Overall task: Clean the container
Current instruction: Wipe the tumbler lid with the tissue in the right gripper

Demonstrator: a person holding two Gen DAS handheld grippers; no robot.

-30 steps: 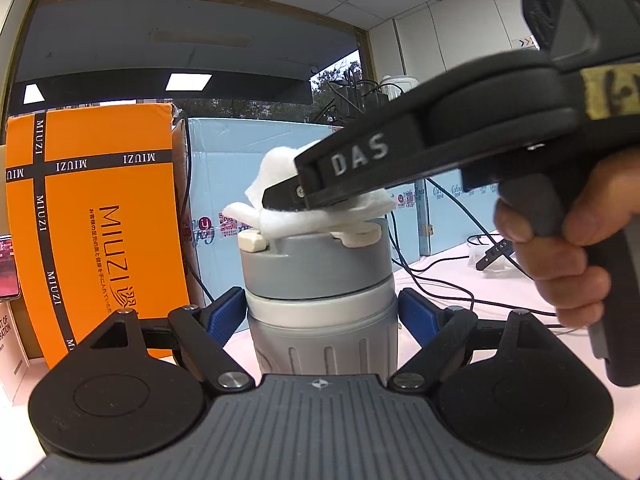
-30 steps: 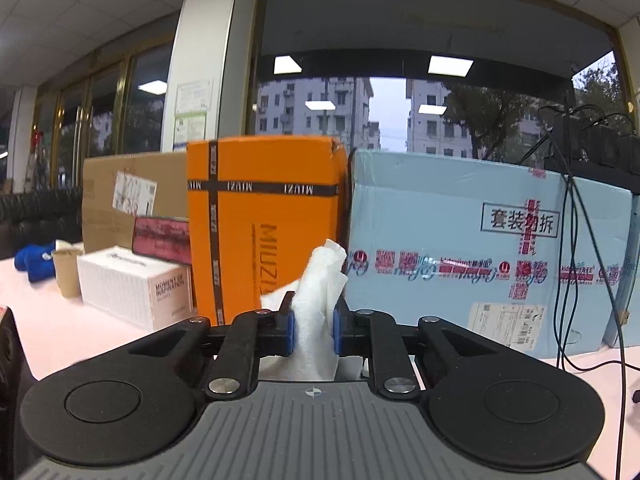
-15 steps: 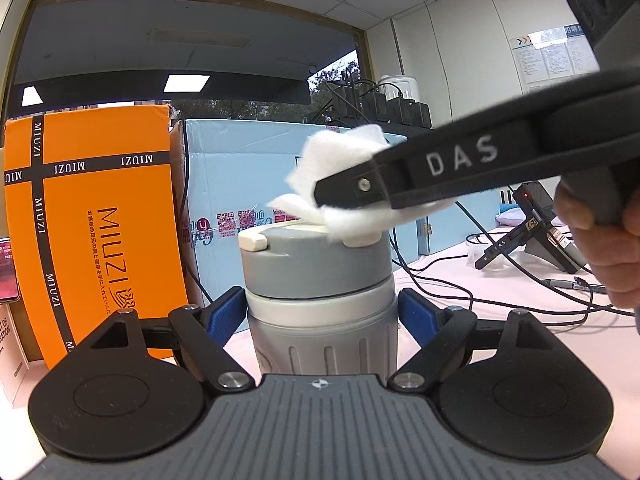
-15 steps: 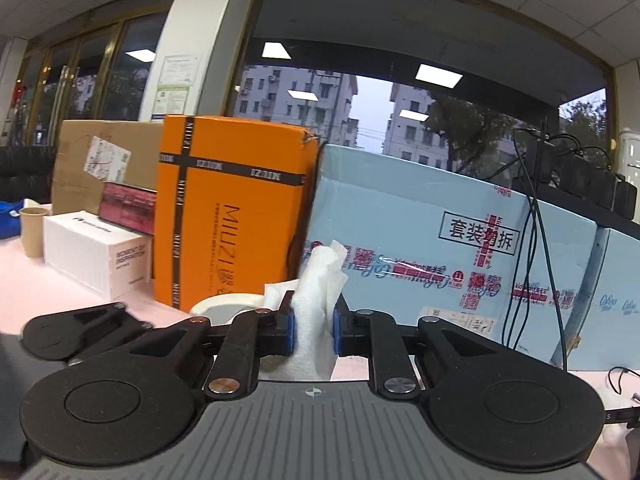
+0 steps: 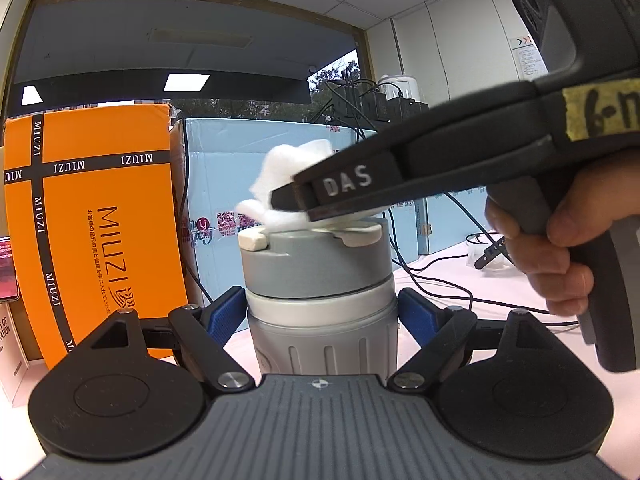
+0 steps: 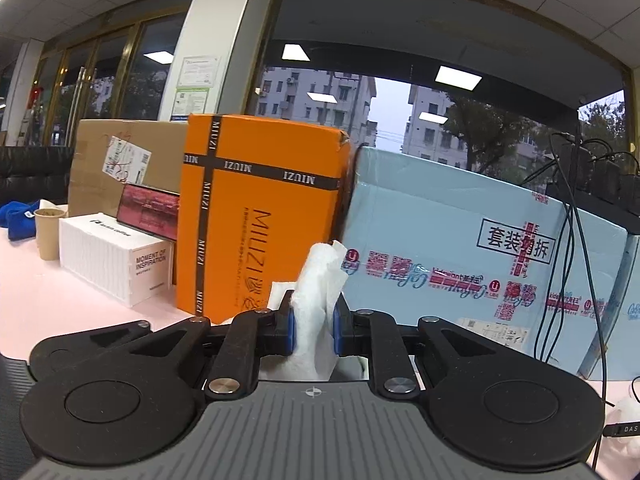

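Note:
A grey container (image 5: 320,280) with a grey lid and white band stands upright between the blue pads of my left gripper (image 5: 320,312), which is shut on its body. My right gripper (image 6: 313,326) is shut on a wad of white tissue (image 6: 318,300). In the left wrist view the right gripper's black fingers (image 5: 340,192) come in from the right and press the tissue (image 5: 280,184) onto the top of the lid.
An orange MIUZI box (image 5: 92,220) and a light blue carton (image 6: 472,256) stand close behind the container. A white box (image 6: 116,260), a paper cup (image 6: 48,232) and a brown carton (image 6: 120,160) sit to the left. Black cables (image 5: 440,284) lie on the pink table at the right.
My right gripper with the tissue has swept across the lid, out to the right and back to the left. The left gripper and the container have stayed still.

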